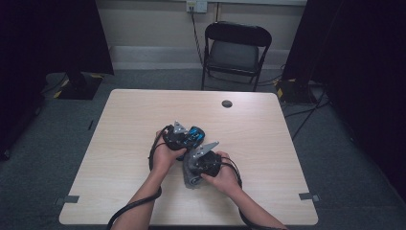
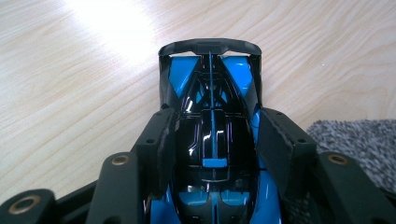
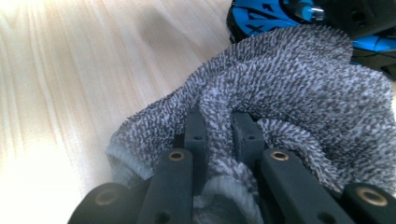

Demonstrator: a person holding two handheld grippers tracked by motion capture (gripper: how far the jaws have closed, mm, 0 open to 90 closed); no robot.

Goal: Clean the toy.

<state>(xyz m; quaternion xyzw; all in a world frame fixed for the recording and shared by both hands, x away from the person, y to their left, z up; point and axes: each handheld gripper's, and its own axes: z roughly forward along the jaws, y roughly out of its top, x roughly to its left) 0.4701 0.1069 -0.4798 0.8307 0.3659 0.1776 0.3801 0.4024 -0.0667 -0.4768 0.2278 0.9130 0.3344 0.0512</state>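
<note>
At the middle of the light wooden bench [image 1: 134, 124], my left gripper [image 2: 212, 140] clamps the glossy blue-and-black toy car [image 2: 211, 93], while at its five o'clock my right gripper [image 3: 219, 126] pinches the grey terry cloth [image 3: 299, 93].

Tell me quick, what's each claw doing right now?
Left gripper: closed on the blue toy car.
Right gripper: closed on the grey cloth.

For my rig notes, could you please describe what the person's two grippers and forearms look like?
Both grippers, left and right, are black, each topped by a grey three-cornered plate and trailing a black cable along the forearm. Up close, the jaws are matte black bars with small screw holes, hinged on links with brass-coloured rivets. The forearms show no sleeves.
</note>
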